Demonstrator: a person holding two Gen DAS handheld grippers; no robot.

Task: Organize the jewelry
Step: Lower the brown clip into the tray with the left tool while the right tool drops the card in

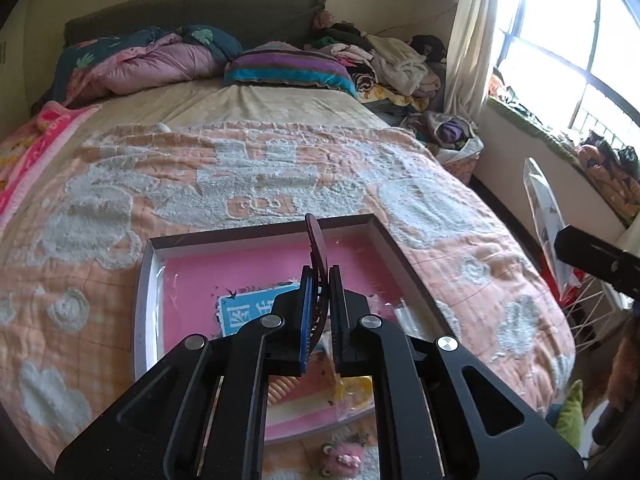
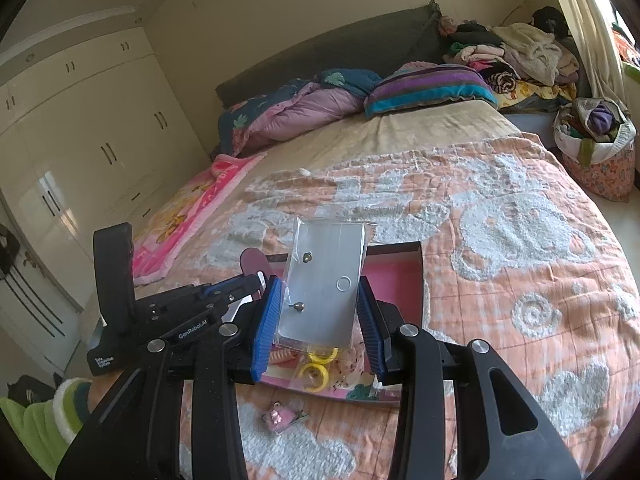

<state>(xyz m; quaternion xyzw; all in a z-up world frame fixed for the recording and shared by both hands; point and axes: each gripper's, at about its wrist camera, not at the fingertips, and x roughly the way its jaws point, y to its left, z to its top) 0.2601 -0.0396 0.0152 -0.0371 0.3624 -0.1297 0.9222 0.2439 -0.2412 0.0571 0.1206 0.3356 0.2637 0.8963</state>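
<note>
A shallow box (image 1: 384, 236) with a pink lining lies on the bed; it also shows in the right wrist view (image 2: 416, 280). My left gripper (image 1: 320, 276) is shut on a dark maroon hair comb (image 1: 316, 240), held upright above the box. My right gripper (image 2: 318, 300) is shut on a clear plastic bag (image 2: 326, 280) holding a card with two small stud earrings (image 2: 307, 257). Yellow rings (image 2: 316, 372) lie in the box below the bag. A small pink hair clip (image 2: 276, 418) lies on the blanket near the box's front edge.
The bed is covered by an orange and white blanket (image 1: 240, 172). Pillows and a quilt (image 1: 160, 60) lie at the headboard. A clothes pile (image 2: 520, 56) and a basket (image 2: 596, 152) stand at the right. Wardrobes (image 2: 80, 140) line the left wall.
</note>
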